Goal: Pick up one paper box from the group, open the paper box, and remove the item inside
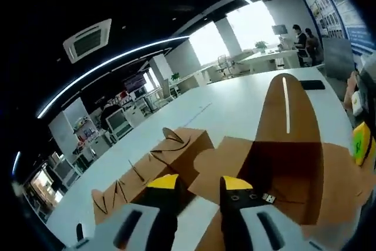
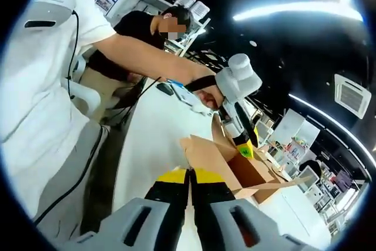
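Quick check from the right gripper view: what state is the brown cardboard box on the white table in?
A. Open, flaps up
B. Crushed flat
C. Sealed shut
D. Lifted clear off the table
A: the brown cardboard box rests on the white table with flaps raised and its inside exposed, while the left hand-held gripper reaches in at its rim.

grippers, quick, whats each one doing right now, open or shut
Left gripper: tongs open, gap between the tips, over the brown paper box; holding nothing that can be seen.
Right gripper: tongs shut, nothing visible between them.
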`<state>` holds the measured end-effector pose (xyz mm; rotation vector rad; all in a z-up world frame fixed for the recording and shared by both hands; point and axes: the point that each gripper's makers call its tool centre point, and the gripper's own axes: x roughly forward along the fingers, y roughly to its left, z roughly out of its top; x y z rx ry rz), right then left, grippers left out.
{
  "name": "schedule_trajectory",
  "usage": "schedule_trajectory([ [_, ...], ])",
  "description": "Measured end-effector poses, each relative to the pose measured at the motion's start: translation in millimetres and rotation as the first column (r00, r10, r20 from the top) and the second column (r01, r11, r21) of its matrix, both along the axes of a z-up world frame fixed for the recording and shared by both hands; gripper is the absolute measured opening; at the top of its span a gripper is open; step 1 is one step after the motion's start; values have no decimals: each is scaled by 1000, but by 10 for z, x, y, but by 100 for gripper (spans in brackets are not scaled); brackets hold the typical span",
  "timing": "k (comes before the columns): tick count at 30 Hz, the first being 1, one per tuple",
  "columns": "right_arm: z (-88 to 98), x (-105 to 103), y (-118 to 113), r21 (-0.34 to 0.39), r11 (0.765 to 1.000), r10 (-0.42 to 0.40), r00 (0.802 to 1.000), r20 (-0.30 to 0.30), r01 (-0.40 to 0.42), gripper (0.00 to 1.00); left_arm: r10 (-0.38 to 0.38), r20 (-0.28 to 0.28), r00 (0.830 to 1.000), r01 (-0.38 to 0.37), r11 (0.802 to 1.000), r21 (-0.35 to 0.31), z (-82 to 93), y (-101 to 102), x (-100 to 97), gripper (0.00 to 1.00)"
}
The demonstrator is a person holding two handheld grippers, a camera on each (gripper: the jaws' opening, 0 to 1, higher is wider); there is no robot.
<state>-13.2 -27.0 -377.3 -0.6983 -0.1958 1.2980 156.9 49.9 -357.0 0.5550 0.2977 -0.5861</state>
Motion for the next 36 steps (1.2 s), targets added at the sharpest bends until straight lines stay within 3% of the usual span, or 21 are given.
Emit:
schedule_trajectory([
  [2, 3, 10, -6, 5, 1000, -6, 1000, -4, 6, 4, -18, -15, 1000, 18, 1000, -11, -10, -27, -9, 25],
  [4, 4, 23, -24, 10, 1000, -14, 1000, -9, 14, 5, -59, -103, 993, 44, 989, -142, -25, -142, -89, 32],
  [5, 12, 48, -38, 14, 1000, -27, 1000, -7, 27, 5, -83, -128, 988, 61, 985, -161, -47, -168, -122, 38],
  [8, 30, 89, -68, 28, 999, -44, 999, -24, 45, 7, -89, -119, 989, 83, 995, -55, -176, -143, -135, 41],
  [10, 40, 93, -77, 35, 998, -49, 998, -30, 50, 7, -102, -130, 986, 90, 991, -95, -187, -206, -162, 41],
  [15, -22, 47, -72, 23, 999, -44, 997, -67, 45, 15, -127, -161, 979, 112, 989, -101, -231, -271, -212, 41],
  [22, -79, 48, -38, 20, 999, -49, 996, -80, 51, 18, -120, -167, 979, 108, 991, -77, -262, -295, -219, 33],
  [30, -59, 20, -26, 30, 998, -45, 995, -85, 48, 18, -89, -148, 985, 84, 996, -42, -244, -234, -143, 17],
  [36, -53, 21, -41, 32, 998, -51, 995, -85, 54, 18, -89, -135, 987, 89, 996, -1, -236, -221, -137, 14],
])
